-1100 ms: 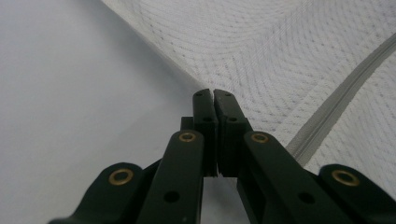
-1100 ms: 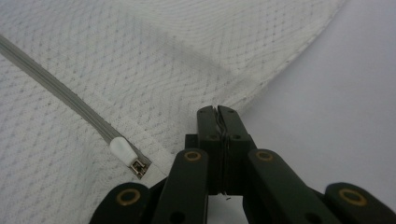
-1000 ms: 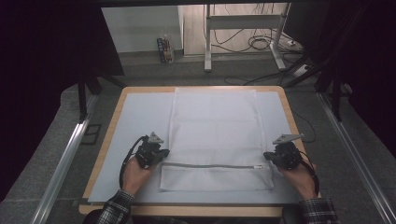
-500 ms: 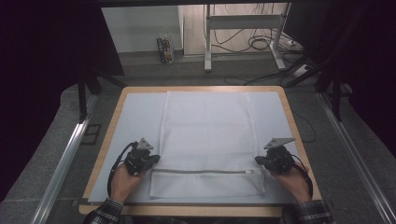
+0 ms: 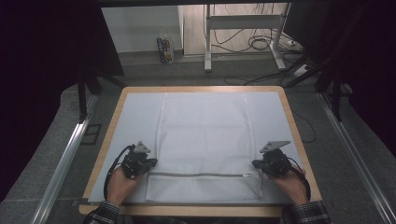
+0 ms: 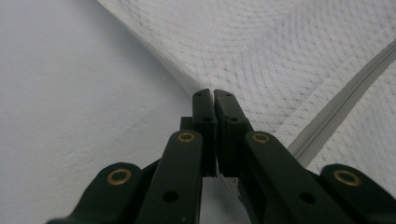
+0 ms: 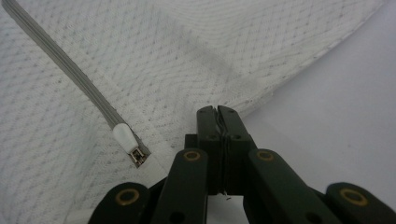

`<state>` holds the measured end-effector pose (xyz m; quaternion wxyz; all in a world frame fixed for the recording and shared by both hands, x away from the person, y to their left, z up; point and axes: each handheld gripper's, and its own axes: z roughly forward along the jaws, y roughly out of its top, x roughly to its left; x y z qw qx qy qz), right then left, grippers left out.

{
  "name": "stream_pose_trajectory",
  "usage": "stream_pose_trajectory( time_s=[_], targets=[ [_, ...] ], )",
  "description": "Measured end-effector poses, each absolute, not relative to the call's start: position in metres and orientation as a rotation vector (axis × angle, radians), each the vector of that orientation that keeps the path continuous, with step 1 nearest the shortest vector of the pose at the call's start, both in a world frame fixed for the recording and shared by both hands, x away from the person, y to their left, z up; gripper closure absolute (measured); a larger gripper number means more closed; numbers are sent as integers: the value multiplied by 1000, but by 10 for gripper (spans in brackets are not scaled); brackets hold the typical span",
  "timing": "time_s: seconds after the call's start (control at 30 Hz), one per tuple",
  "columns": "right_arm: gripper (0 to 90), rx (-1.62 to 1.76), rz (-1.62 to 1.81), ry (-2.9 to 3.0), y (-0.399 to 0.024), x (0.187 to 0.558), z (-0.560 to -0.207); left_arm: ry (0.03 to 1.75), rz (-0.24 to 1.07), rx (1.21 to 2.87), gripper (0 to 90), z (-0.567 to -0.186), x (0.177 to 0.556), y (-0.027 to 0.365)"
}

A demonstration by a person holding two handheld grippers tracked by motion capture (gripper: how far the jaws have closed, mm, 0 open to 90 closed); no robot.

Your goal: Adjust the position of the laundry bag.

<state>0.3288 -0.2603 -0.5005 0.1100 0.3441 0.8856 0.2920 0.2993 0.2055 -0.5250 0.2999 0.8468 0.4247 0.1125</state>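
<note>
A white mesh bag [image 5: 205, 135] lies flat on the pale mat [image 5: 135, 121], its grey zipper [image 5: 196, 175] running across the near end. My left gripper [image 5: 152, 162] is shut on the bag's left edge, just above the zipper's end. In the left gripper view the jaws [image 6: 214, 93] meet on that edge, with the zipper [image 6: 345, 93] to their right. My right gripper [image 5: 256, 163] is shut on the bag's right edge beside the white zipper pull [image 5: 246, 175]. In the right gripper view the closed gripper [image 7: 217, 109] pinches the mesh, and the pull [image 7: 126, 135] lies just to its left.
The mat covers a wooden-rimmed table [image 5: 201, 88]. Bare mat flanks the bag on both sides. Beyond the table are a metal stand [image 5: 243, 28] with cables on the floor and a small box [image 5: 164, 49]. Metal rails [image 5: 65, 158] run along both sides.
Both grippers have moved toward the near edge with the bag held between them. The whole bag and its zipper have slid nearer the person.
</note>
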Motion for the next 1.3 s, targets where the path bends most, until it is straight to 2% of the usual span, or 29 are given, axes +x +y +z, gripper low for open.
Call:
stream_pose_trajectory(
  time_s=[0.13, 0.2, 0.5, 0.9, 1.03, 1.1, 1.3],
  targets=[
    [869, 1003, 859, 2607, -261, 329, -502, 1129, 300, 2241, 872, -525, 299, 206],
    [847, 996, 860, 2603, -261, 329, -502, 1135, 306, 2222, 834, -524, 299, 207],
    [599, 964, 874, 2533, -264, 325, -498, 1108, 391, 2161, 407, -520, 296, 205],
    [216, 950, 935, 2492, -267, 318, -496, 1034, 437, 2125, 75, -516, 278, 202],
    [133, 949, 962, 2478, -267, 314, -496, 1008, 480, 2178, 18, -517, 271, 200],
    [98, 936, 970, 2474, -267, 311, -496, 1003, 458, 2176, 19, -518, 268, 201],
    [60, 912, 975, 2501, -265, 304, -499, 1000, 441, 2153, 14, -519, 263, 203]
  ],
)
